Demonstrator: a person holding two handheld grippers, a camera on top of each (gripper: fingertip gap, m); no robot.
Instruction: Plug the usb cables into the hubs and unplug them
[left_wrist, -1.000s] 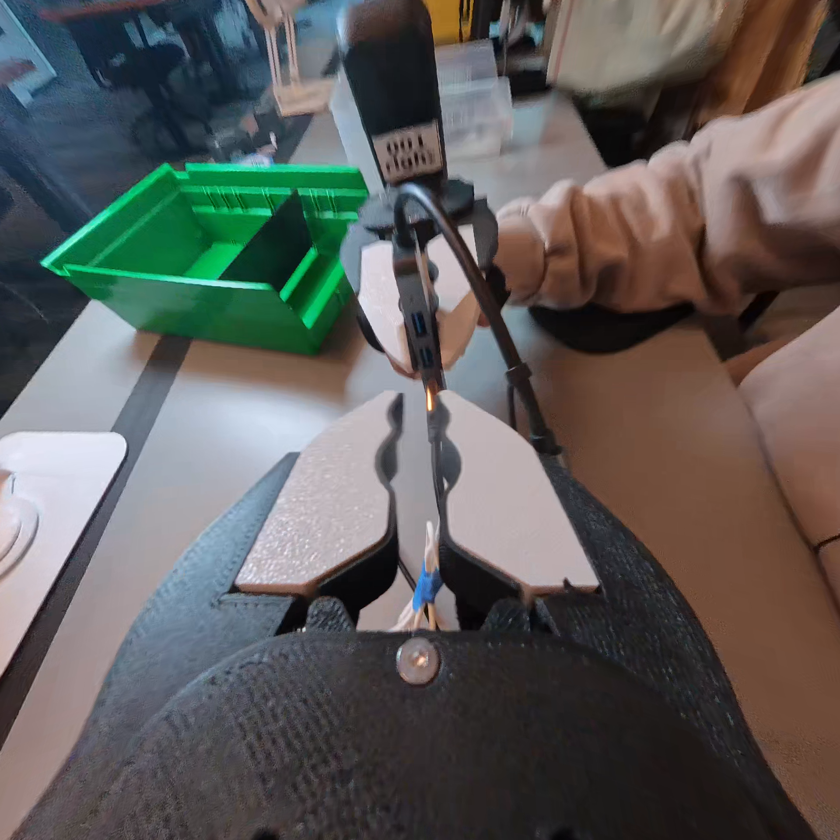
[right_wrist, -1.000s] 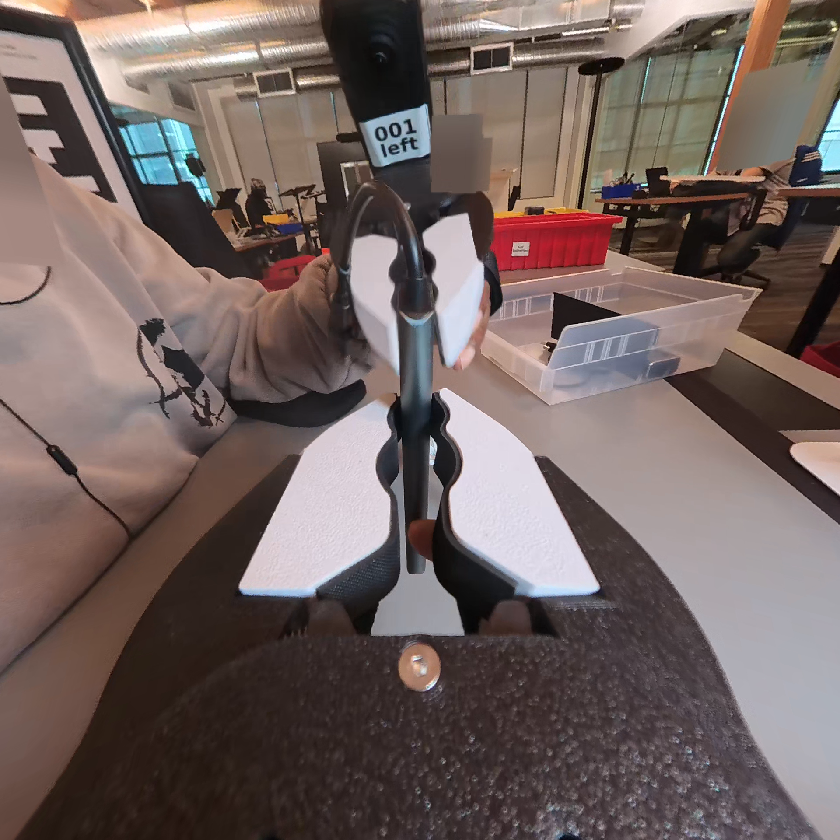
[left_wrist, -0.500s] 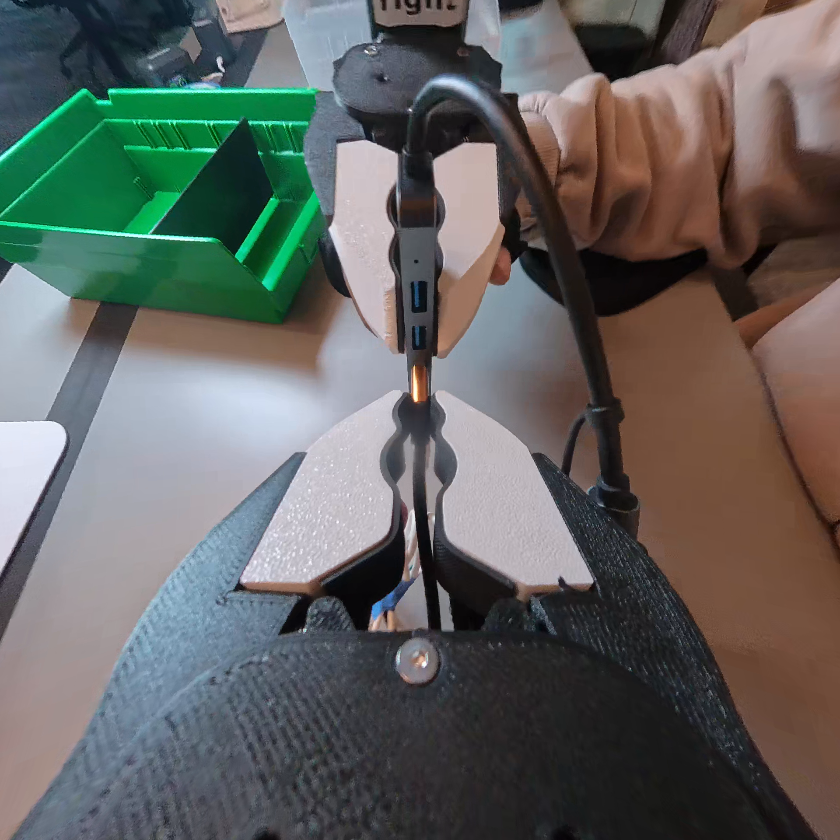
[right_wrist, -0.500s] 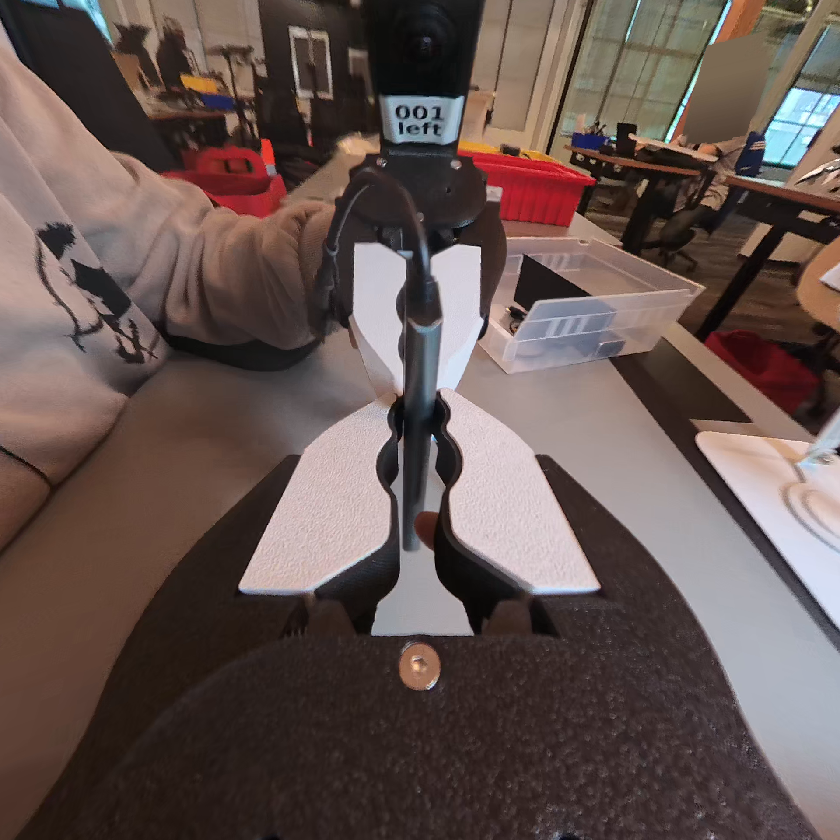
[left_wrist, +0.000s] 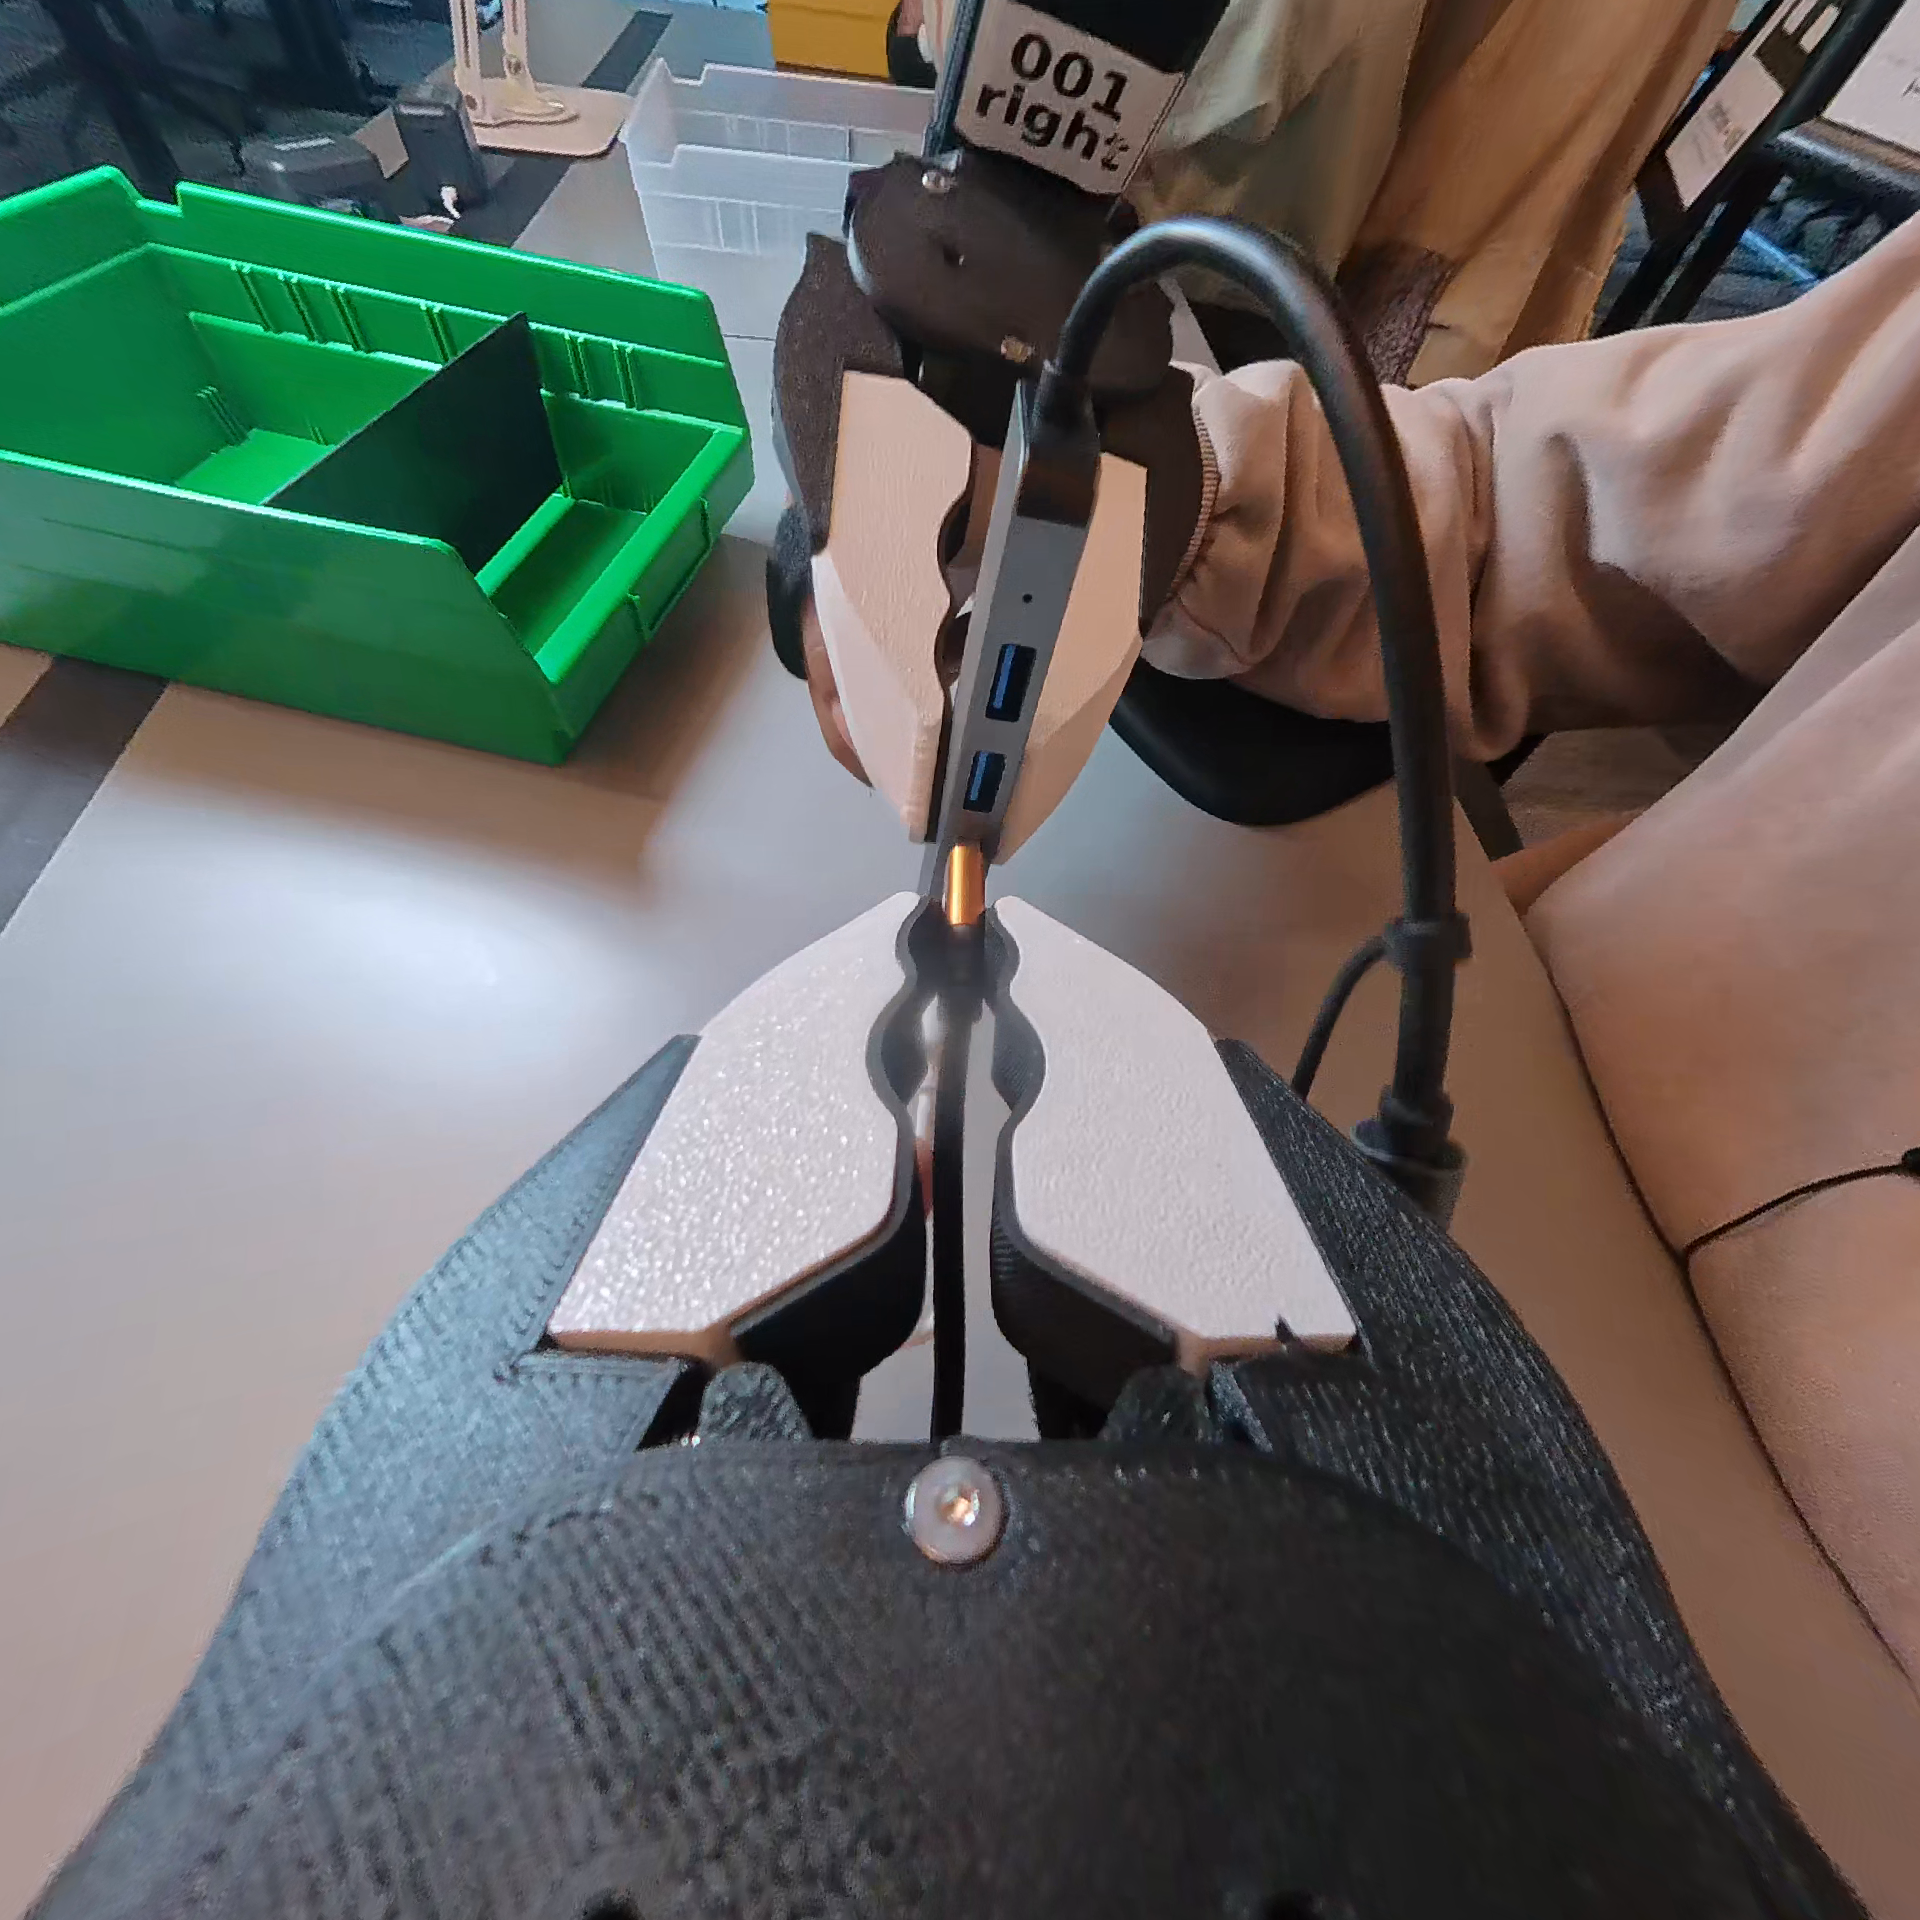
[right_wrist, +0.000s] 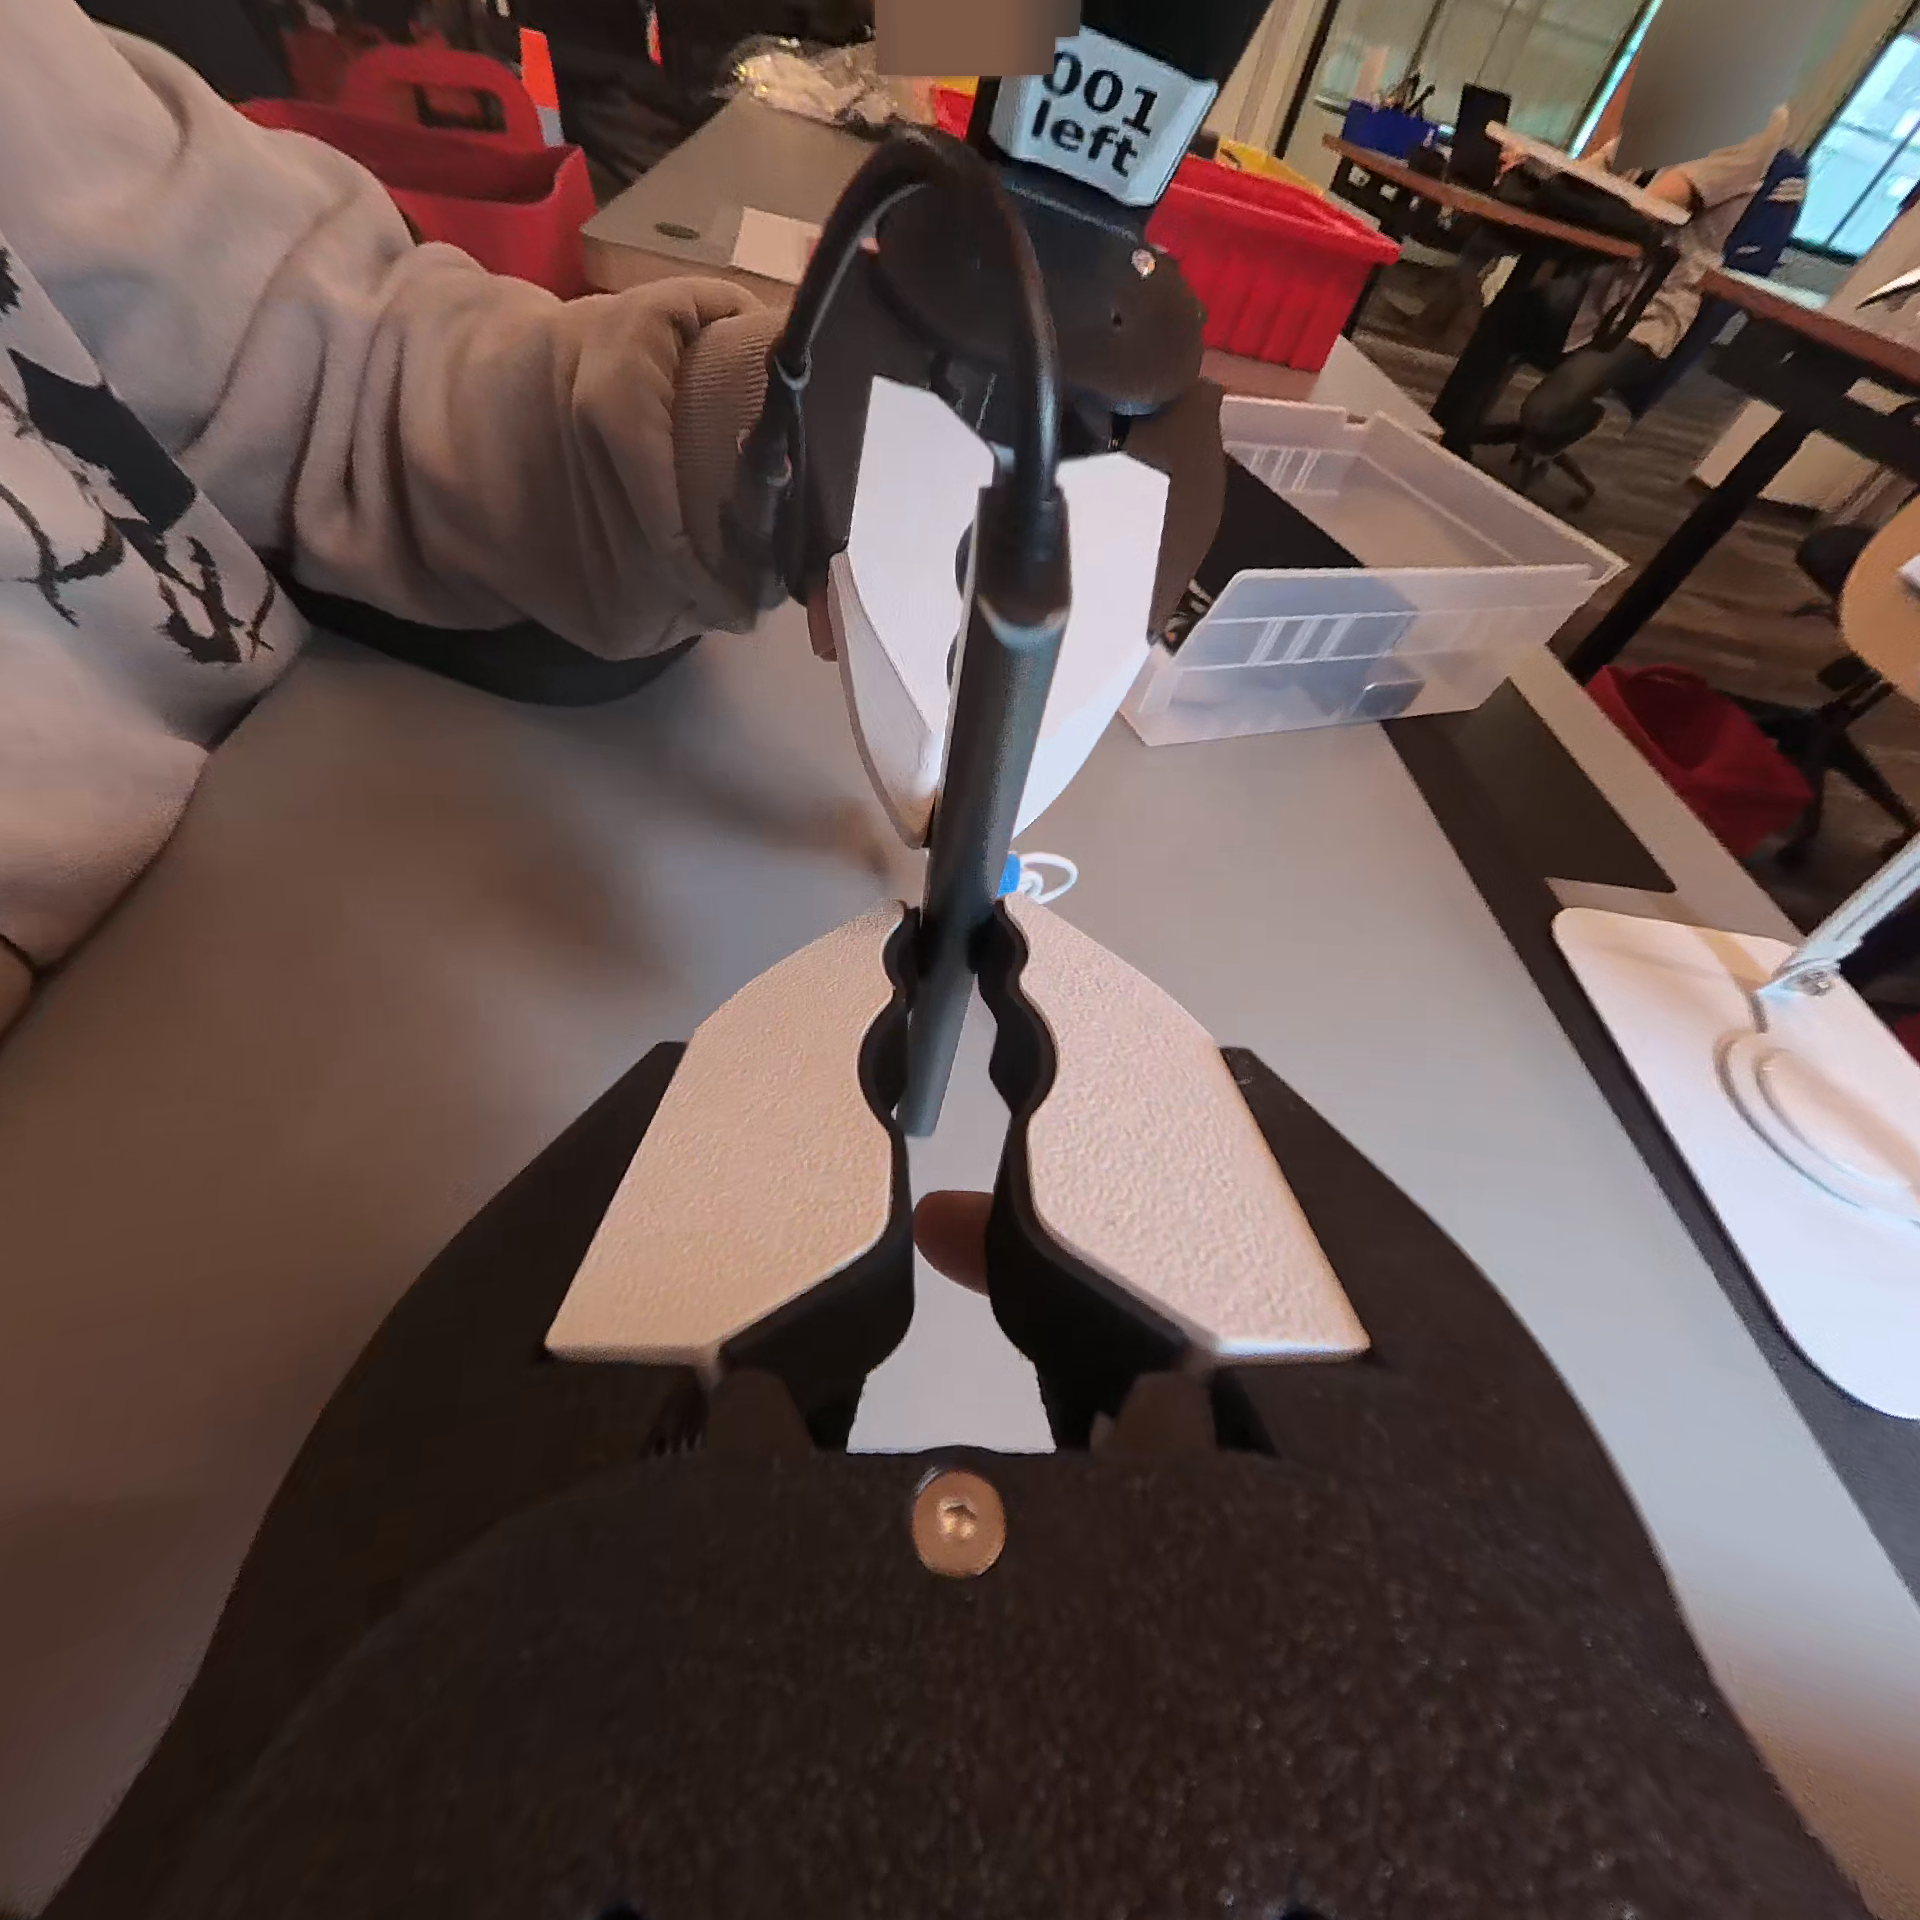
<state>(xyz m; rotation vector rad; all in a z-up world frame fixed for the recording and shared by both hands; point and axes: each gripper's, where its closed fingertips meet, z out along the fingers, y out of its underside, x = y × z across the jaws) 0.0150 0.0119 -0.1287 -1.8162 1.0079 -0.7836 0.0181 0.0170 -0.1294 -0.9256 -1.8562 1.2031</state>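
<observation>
My left gripper (left_wrist: 956, 925) is shut on a thin black USB cable (left_wrist: 948, 1195) just behind its orange metal plug (left_wrist: 961, 883). My right gripper (left_wrist: 961, 831) faces it, shut on a slim grey hub (left_wrist: 1013, 644) with two blue ports on its side. The plug tip meets the hub's lower end; how deep it sits cannot be told. In the right wrist view my right gripper (right_wrist: 951, 920) clamps the tilted hub (right_wrist: 987, 779), with the left gripper (right_wrist: 966, 821) close behind it. The hub's own thick black cable (left_wrist: 1392, 623) loops up and down to the right.
A green bin (left_wrist: 364, 468) with a black divider stands at the back left. A clear plastic bin (right_wrist: 1403, 582) and a white stand base (right_wrist: 1714, 1122) lie right of the right gripper. The person's sleeves (left_wrist: 1507, 540) flank both grippers. Red bins (right_wrist: 1268, 249) sit farther back. Only a small space, under 4 cm, lies between the two pairs of fingers.
Both grippers have stayed shut with the plug at the hub's end. The two have drawn closer together and the hub now leans, its top tilted to the right.
</observation>
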